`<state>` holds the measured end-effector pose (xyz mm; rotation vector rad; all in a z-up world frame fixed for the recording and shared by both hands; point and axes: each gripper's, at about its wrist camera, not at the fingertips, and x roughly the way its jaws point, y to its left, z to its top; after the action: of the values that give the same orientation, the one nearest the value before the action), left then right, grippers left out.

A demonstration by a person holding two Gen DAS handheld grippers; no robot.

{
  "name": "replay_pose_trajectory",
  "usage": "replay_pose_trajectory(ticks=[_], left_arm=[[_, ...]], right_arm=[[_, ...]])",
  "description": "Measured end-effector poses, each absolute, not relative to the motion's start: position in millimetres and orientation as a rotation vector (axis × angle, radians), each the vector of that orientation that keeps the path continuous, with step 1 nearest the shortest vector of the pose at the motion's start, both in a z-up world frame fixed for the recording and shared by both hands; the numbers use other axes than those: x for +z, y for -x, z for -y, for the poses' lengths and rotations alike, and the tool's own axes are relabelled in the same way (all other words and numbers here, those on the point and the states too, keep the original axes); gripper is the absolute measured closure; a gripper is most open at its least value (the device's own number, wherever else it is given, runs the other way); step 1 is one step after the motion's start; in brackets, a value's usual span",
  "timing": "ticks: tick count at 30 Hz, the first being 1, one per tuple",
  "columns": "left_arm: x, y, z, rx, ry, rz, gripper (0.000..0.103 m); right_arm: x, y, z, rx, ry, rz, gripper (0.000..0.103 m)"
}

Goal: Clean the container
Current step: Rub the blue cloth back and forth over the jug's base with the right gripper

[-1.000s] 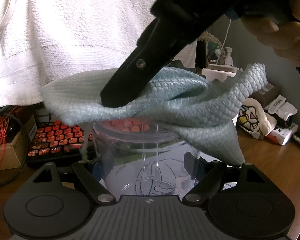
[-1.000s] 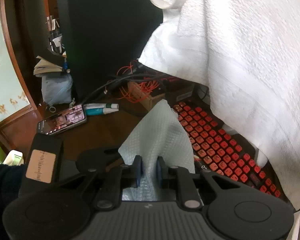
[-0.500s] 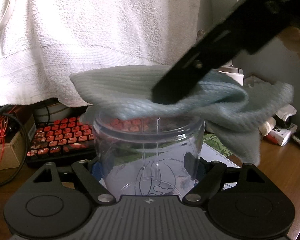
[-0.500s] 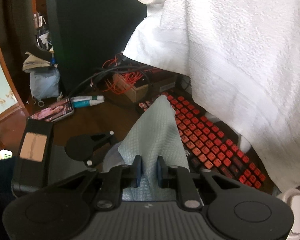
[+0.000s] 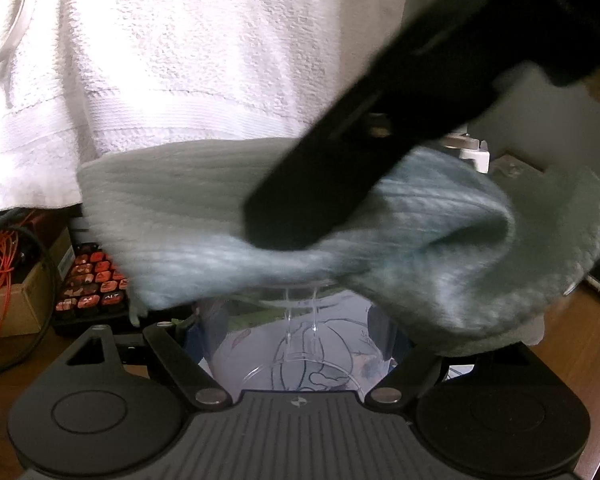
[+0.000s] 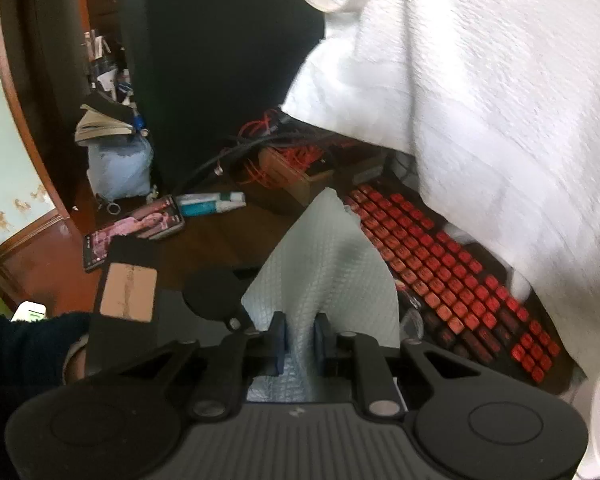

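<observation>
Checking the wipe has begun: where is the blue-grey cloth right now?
In the left wrist view, the blue-grey cloth is draped over the mouth of the clear container, pinched by the right hand-held gripper, in front of the white towel.

The only readable text is "ALT" on one red key of the keyboard (image 5: 94,280); other markings are too blurred.
</observation>
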<state>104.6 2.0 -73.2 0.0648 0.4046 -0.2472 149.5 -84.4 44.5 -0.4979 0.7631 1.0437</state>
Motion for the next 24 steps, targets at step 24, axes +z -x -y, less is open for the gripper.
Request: replay_pose_trajectory(ticks=[24], left_arm=[[-71, -103, 3, -0.254, -0.066, -0.413, 0.02]], right_arm=[[42, -185, 90, 0.997, 0.502, -0.759, 0.089]])
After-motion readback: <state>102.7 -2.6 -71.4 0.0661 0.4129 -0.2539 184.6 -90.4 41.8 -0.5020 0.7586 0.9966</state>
